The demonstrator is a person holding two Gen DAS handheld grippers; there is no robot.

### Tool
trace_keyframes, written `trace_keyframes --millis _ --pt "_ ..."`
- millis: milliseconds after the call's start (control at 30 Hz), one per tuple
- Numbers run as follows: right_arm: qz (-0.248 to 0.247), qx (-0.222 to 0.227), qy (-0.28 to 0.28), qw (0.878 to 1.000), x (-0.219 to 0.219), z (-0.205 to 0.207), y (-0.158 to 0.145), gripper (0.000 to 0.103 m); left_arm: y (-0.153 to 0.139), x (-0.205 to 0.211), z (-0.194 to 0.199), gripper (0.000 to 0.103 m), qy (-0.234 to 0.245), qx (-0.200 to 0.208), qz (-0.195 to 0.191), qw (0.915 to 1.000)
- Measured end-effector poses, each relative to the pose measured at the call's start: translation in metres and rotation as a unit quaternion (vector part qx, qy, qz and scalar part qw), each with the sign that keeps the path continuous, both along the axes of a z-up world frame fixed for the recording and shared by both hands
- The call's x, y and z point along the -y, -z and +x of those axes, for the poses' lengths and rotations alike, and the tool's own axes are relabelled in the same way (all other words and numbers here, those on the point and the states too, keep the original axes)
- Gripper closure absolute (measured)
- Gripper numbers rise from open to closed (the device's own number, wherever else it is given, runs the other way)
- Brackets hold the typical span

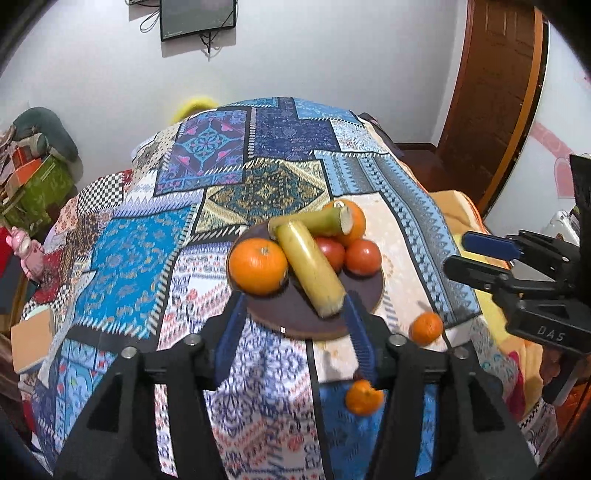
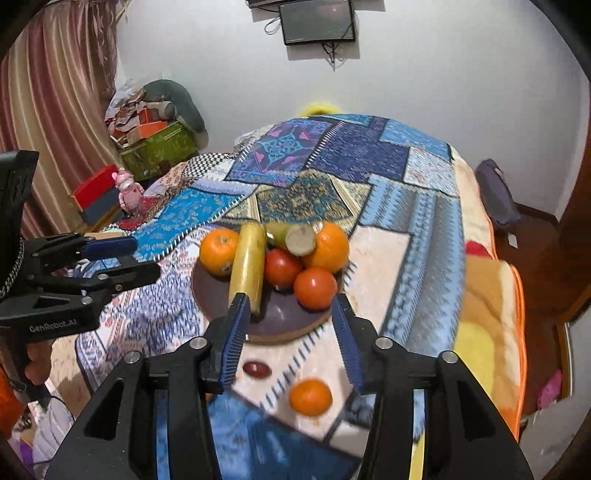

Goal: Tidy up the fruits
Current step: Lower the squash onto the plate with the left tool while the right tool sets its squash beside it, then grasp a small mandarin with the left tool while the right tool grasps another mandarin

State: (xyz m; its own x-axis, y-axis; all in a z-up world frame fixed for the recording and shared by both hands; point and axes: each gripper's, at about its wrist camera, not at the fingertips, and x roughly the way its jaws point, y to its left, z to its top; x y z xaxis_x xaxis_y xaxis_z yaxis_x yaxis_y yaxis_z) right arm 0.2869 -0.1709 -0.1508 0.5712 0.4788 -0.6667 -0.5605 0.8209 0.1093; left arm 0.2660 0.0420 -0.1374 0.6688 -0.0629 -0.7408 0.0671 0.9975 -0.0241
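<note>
Your two wrist cameras look down from close above the plate (image 1: 317, 314) (image 2: 280, 325), left and right, sharing it.

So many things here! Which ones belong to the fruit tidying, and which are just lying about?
Part of the job:
round dark wooden plate
two oranges on it
two red tomatoes
yellow-green cut stalks
small loose tangerine
peeled tangerine

Just lying about:
pink toy figure
wall-mounted black screen
green box
</note>
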Motion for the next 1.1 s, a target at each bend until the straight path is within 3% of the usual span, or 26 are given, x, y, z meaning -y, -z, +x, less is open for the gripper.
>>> trace_keyframes --millis 500,800,867,1000,1100 --pt "-0.01 -0.067 0.033 0.997 0.028 -0.03 0.053 0.056 0.063 0.029 -0.031 0.045 0.03 -0.08 -0.034 0.9958" --pt "-0.012 -0.089 0.033 0.995 0.024 -0.023 0.072 0.056 0.088 0.042 -0.028 0.045 0.045 -0.106 -0.038 0.9927" --pt "-0.015 -0.093 0.03 0.995 0.021 -0.019 0.075 0.056 0.094 0.042 -0.025 0.05 0.045 -0.111 -0.041 0.9919" --pt "-0.023 -0.097 0.024 0.995 0.014 -0.011 0.081 0.056 0.098 0.041 -0.023 0.068 0.052 -0.117 -0.061 0.9899" --pt "-0.026 -0.105 0.023 0.994 0.011 -0.006 0.087 0.056 0.097 0.041 -0.022 0.068 0.054 -0.114 -0.062 0.9901"
